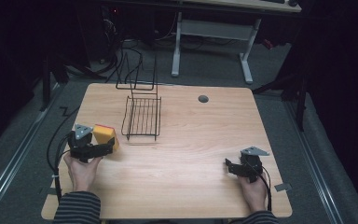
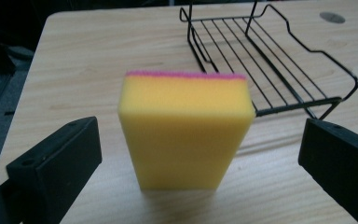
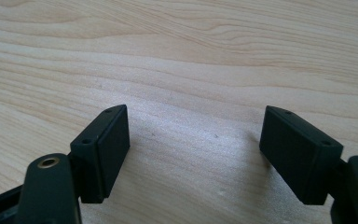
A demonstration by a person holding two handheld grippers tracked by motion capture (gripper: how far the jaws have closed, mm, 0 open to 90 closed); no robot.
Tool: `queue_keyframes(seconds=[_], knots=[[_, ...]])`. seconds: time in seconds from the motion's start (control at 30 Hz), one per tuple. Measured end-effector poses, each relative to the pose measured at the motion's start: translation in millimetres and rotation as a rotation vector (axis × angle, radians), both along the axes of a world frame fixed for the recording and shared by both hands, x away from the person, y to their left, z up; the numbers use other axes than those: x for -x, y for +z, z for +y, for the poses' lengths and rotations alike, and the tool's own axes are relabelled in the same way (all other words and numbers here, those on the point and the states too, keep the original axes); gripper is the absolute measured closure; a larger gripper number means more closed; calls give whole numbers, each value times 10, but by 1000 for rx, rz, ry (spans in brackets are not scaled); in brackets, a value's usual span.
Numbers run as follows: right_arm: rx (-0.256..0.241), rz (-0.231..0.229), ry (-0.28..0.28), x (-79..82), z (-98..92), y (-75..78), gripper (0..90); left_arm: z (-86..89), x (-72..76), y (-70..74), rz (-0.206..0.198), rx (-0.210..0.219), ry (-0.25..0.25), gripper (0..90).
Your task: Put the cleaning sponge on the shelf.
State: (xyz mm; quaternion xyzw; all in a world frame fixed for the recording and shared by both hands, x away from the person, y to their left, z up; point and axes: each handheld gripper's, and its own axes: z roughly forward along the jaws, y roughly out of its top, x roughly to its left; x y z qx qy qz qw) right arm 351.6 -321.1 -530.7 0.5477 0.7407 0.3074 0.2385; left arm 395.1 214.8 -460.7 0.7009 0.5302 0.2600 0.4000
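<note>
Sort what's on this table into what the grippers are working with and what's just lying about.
In play (judging by the open left gripper framing it):
yellow foam sponge with pink top
black wire rack, likely

Idle:
open right gripper over bare wooden table
grey table grommet

Both tools (image 1: 103, 148) (image 1: 229, 166) low, jaws apart.

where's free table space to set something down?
Widest bare wood: between the wire rack and the right hand-held gripper, running to the table's near edge. Far right corner holds just a grey cap. Crowded: left side, where the left hand-held gripper brackets the sponge.
</note>
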Motion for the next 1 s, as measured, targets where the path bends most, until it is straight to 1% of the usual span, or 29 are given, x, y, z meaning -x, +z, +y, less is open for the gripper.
queue_keyframes(seconds=[0.13,0.23,0.33,0.47,0.6,0.67,0.7,0.77,0.93,1.0], knots=[[-1,2,-1,1,1,0,245,-3,-66,9,6,-11,7,1],[0,0,0,0,0,0,244,4,-110,-2,10,-5,16,1],[0,0,0,0,0,0,245,-2,-142,-22,15,-11,18,1],[0,0,0,0,0,0,245,-21,-193,-71,32,-24,18,1],[0,0,0,0,0,0,245,-34,-235,-116,39,-28,21,2],[0,0,0,0,0,0,245,-40,-254,-136,54,-25,26,1],[0,0,0,0,0,0,245,-40,-271,-151,68,-26,28,1],[0,0,0,0,0,0,245,-43,-293,-180,71,-28,32,2],[-1,1,-1,1,1,0,245,-50,-327,-258,84,-16,39,2],[0,0,0,0,0,0,245,-53,-336,-285,89,-19,41,3]])
